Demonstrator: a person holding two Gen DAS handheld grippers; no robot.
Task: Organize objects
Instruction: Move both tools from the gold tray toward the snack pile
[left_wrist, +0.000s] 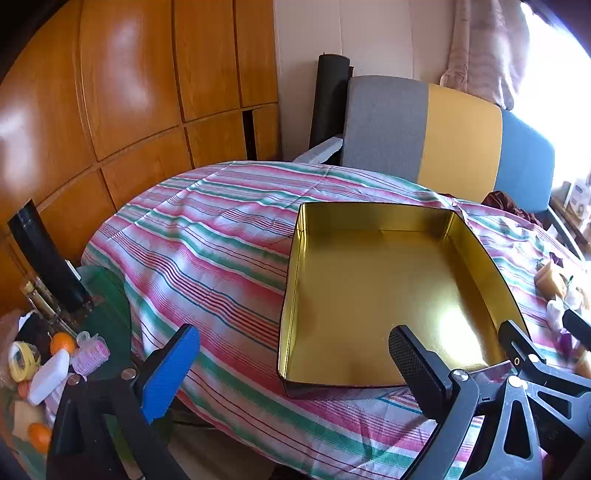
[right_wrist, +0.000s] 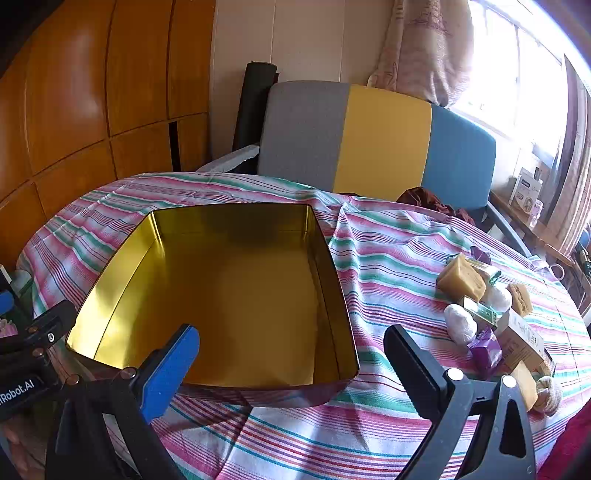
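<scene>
Both claws, left (left_wrist: 295, 373) and right (right_wrist: 291, 369), gape wide and empty; the soap (right_wrist: 461, 282) beyond the right claw looks stiff, slippery, best pinched on flat sides.

- Gold tin (right_wrist: 229, 295): interior bare, open from above; upright walls bar entry from the sides.
- Counter (right_wrist: 280, 435) near side of the tin: bare striped cloth, free passage.
- Counter left of the tin (left_wrist: 207, 266): bare cloth, unobstructed.
- Right of the tin: cluster of soap blocks (right_wrist: 461, 282) and small boxes (right_wrist: 521, 339), tightly packed; clear strip of cloth between cluster and tin wall.
- Beyond the tin: chair back (right_wrist: 380, 144) closes the far edge.
</scene>
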